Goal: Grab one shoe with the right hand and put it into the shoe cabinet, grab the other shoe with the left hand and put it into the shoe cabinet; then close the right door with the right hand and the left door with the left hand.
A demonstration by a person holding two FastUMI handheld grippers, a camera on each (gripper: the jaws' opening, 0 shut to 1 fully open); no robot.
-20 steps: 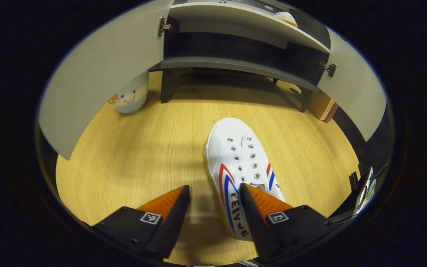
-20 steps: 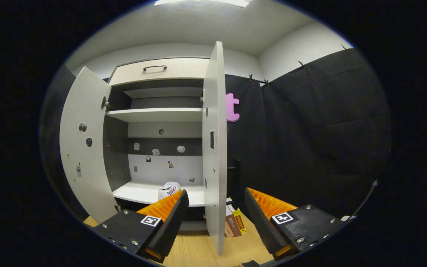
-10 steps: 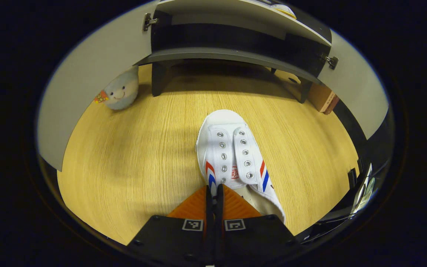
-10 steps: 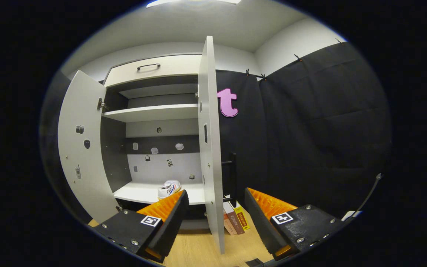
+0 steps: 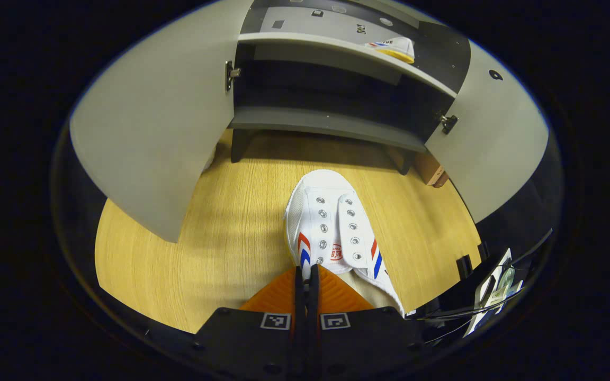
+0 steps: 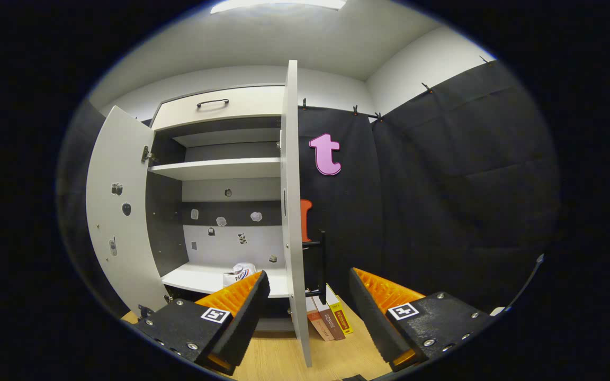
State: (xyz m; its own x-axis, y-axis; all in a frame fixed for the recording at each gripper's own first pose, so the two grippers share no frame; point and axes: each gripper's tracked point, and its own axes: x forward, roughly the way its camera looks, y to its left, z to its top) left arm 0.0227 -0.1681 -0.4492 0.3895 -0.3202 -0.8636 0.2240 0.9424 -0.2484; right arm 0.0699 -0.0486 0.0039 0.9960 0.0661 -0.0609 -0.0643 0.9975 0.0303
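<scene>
Fingers of left gripper (image 5: 307, 275) pinched together on the side collar of the second shoe (image 5: 331, 227), over the floor (image 5: 220, 233) facing the shoe cabinet (image 5: 331, 124), presumably for carrying to its shelf beside the first shoe (image 6: 240, 273); right gripper (image 6: 307, 296) spread wide, empty.

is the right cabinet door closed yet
No, the right door stands wide open, edge-on in the right gripper view, with the cabinet shelves and one shoe inside in plain sight.
</scene>
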